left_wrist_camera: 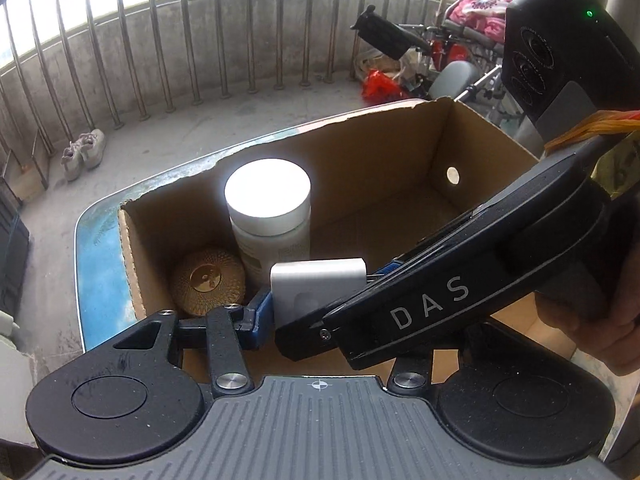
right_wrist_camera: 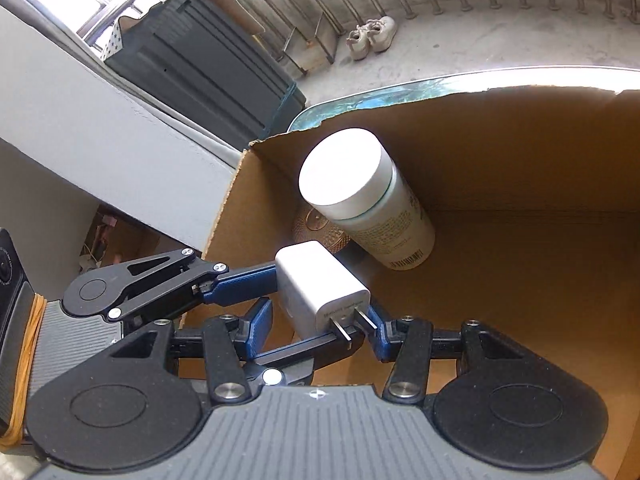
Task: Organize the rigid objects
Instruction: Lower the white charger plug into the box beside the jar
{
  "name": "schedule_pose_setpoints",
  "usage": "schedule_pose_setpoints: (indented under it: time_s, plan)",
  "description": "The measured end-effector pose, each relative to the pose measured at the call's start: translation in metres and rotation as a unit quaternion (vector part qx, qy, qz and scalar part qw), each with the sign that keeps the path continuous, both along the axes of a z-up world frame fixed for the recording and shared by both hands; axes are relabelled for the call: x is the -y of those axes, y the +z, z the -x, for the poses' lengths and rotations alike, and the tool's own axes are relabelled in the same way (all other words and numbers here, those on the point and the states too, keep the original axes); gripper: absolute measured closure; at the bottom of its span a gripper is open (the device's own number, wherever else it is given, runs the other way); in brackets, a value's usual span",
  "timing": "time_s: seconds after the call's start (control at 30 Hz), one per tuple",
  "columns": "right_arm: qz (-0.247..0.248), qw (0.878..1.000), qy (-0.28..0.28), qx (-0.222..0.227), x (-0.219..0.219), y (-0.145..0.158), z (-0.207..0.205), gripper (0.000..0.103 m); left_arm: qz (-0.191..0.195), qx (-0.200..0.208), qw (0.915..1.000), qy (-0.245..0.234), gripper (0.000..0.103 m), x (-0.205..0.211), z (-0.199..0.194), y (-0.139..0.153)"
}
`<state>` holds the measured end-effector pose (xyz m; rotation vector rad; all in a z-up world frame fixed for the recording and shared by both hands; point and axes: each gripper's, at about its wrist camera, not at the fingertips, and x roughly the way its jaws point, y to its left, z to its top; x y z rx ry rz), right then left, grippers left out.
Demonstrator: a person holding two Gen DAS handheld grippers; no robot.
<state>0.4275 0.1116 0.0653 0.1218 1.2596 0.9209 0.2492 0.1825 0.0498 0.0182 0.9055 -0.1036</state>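
While both grippers crowd over the open cardboard box (right_wrist_camera: pixel 520 160), the white USB wall charger (right_wrist_camera: pixel 316 280) hangs between them, inside the box's near-left part, just in front of the bottle. Can't tell whether it touches the box floor.

Left gripper (left_wrist_camera: pixel 316 308): clamped on the charger. In the left wrist view its blue left pad (left_wrist_camera: pixel 258 314) sits flat against the charger's left face; the opposite pad is hidden behind the right gripper's black body. In the right wrist view the left gripper comes in from the left, w/ one blue finger pressed on the charger's side and the other running underneath it.

Right gripper (right_wrist_camera: pixel 318 330): jaws apart, straddling the charger's plug end. Prongs point back toward its camera. Left pad shows a gap of bare cardboard btwn it and the charger; right pad is up against one prong. Not squeezing, as far as the view shows.

Already in the box: a white bottle w/ white cap (right_wrist_camera: pixel 360 200), upright by the left wall, and a gold round textured item (left_wrist_camera: pixel 208 282) just left of it, in the corner.

Box sits on a blue-topped desk (left_wrist_camera: pixel 100 264). A person's hand (left_wrist_camera: pixel 592 320) grips the right gripper's handle. Concrete floor beyond, w/ a pair of pale shoes (left_wrist_camera: pixel 84 152) near the railing.
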Motion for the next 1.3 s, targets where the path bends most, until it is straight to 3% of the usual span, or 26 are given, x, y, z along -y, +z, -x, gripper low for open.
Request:
schedule_pose_setpoints:
  time_s: [0.17,0.27,0.37,0.47,0.57,0.7,0.8,0.87,1.0,1.1,1.3]
  plan:
    - [0.044,0.997,0.063,0.022,-0.023,-0.006,-0.002,0.049,-0.068,-0.035,0.9967,-0.026,0.056,0.008,-0.005,-0.011]
    - [0.060,0.996,0.062,0.019,-0.028,-0.012,-0.001,0.047,-0.091,-0.067,0.9929,-0.037,0.056,0.014,-0.010,-0.016]
    - [0.073,0.996,0.042,0.005,-0.024,-0.020,-0.005,0.031,-0.112,-0.096,0.9884,-0.038,0.056,0.018,-0.016,-0.018]
    - [0.073,0.997,0.021,-0.004,-0.014,-0.022,-0.010,0.029,-0.114,-0.129,0.9843,-0.039,0.056,0.018,-0.024,-0.021]
    - [0.076,0.997,0.006,-0.009,-0.003,-0.021,-0.014,0.029,-0.123,-0.145,0.9810,-0.038,0.056,0.021,-0.028,-0.023]
    - [0.077,0.997,-0.002,-0.009,0.007,-0.021,-0.016,0.046,-0.151,-0.173,0.9723,-0.046,0.055,0.021,-0.033,-0.024]
    - [0.084,0.996,-0.003,0.000,0.009,-0.019,-0.012,0.047,-0.187,-0.183,0.9625,-0.073,0.053,0.027,-0.029,-0.023]
    - [0.089,0.996,-0.006,0.001,0.010,-0.019,-0.011,0.047,-0.227,-0.189,0.9506,-0.094,0.053,0.037,-0.023,-0.025]
    - [0.091,0.996,-0.010,-0.003,0.020,-0.023,-0.011,0.047,-0.308,-0.206,0.9162,-0.151,0.052,0.054,-0.006,-0.033]
    - [0.090,0.996,-0.016,-0.008,0.025,-0.025,-0.011,0.047,-0.363,-0.198,0.8939,-0.174,0.044,0.060,0.004,-0.036]
    - [0.085,0.996,-0.021,-0.009,0.030,-0.025,-0.008,0.047,-0.397,-0.186,0.8752,-0.205,0.047,0.063,0.021,-0.032]
